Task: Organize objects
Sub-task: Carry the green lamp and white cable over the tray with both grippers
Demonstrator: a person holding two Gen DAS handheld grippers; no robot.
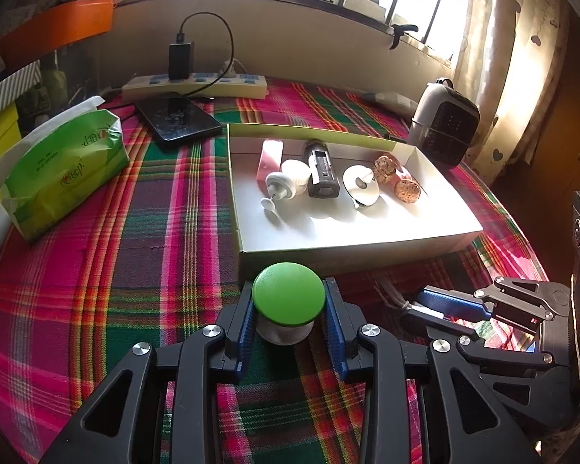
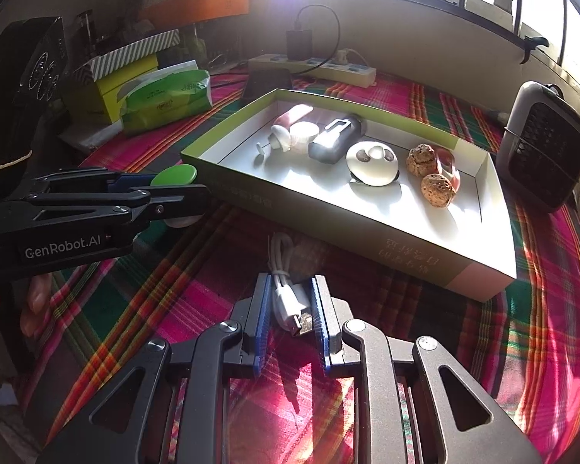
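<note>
In the left wrist view, the left gripper [image 1: 289, 315] sits at lower centre with its jaws pinching a green-capped knob [image 1: 288, 299] just in front of the near wall of the shallow box [image 1: 328, 255]. Inside the box lie a pink tube [image 1: 270, 157], a black device [image 1: 321, 172], a white disc [image 1: 361, 185] and two brown balls [image 1: 406, 190]. A green tissue pack [image 1: 63, 172] lies at left on the plaid desk [image 1: 154, 232], a phone [image 1: 178, 120] and power strip [image 1: 193, 85] sit at upper centre, and a small heater [image 1: 444, 123] stands at upper right.

In the right wrist view, the right gripper [image 2: 290, 303] at lower centre has its jaws closed around a bundled white USB cable [image 2: 286, 290], which lies on the desk near the box's front wall [image 2: 367, 247]. The left gripper [image 2: 174, 193] reaches in from the left, the green knob between its jaws beside the box corner.
</note>
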